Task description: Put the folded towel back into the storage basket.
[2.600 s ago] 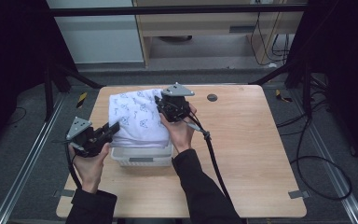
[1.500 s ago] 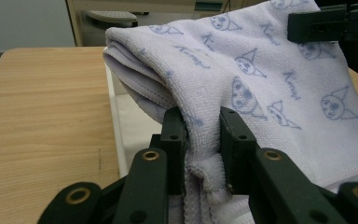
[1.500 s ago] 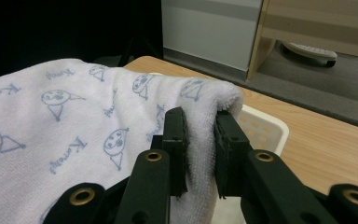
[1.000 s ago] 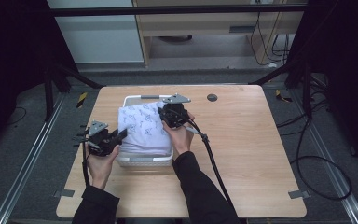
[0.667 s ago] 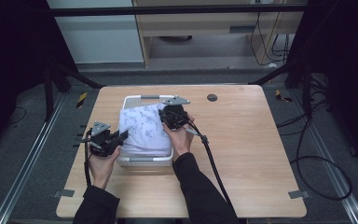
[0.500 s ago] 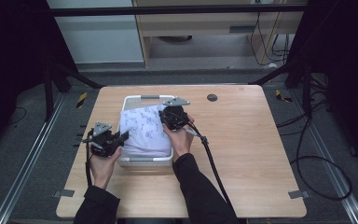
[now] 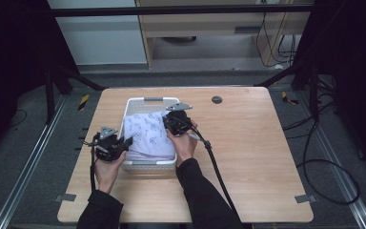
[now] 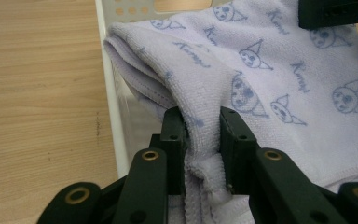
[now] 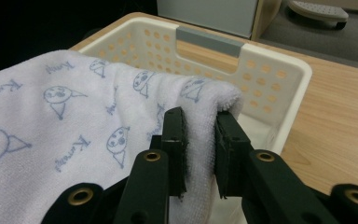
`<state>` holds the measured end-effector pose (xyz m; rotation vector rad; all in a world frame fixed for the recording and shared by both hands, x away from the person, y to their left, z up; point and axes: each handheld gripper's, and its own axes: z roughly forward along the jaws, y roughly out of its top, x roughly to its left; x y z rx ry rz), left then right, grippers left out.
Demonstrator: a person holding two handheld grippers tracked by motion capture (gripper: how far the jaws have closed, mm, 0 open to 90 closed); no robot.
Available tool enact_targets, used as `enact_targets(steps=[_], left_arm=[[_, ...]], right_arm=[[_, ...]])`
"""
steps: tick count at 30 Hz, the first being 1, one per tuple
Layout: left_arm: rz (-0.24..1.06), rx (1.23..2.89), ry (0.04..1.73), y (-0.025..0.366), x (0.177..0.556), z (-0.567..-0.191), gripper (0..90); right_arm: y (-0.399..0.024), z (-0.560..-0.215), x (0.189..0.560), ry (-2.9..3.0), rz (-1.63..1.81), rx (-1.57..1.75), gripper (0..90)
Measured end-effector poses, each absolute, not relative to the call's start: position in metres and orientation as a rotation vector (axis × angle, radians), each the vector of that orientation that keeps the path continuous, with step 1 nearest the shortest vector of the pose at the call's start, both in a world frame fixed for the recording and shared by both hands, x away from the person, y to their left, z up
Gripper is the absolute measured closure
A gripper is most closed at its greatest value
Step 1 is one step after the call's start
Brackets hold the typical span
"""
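Note:
A folded pale lilac towel printed with small faces lies across a white perforated basket in the middle of the table. My left gripper is shut on the towel's near left edge, right beside the basket's left wall. My right gripper is shut on a thick fold of the towel at its right side, above the basket's inside. The towel sags between the two grips into the basket.
The basket's grey handle is at its far end. A round black cable hole is in the wooden tabletop to the right. The right gripper's cable trails back along the forearm. Dark frame legs and floor rails surround the table.
Both grippers have come closer together and lower, carrying the towel down from a wide spread over the basket into it. The basket's far end and handle have come into sight.

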<state>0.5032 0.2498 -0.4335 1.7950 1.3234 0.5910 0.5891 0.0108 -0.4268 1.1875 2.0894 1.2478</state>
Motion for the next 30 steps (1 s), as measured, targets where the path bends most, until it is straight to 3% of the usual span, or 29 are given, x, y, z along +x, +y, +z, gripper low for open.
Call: enact_targets(steps=[17, 23, 30], left_arm=[[0.593, 1.829, 1.346, 0.246, 0.506, -0.438, 71.5], [0.603, 1.82, 1.356, 0.247, 0.506, -0.438, 66.3], [0.651, 1.749, 1.336, 0.253, 0.5, -0.426, 65.3]], right_arm=[[0.012, -0.437, 0.596, 2.15, 1.182, 1.204, 74.3], [0.012, -0.44, 0.597, 2.163, 1.158, 1.2, 66.9], [0.009, -0.433, 0.595, 2.131, 1.176, 1.169, 64.4]])
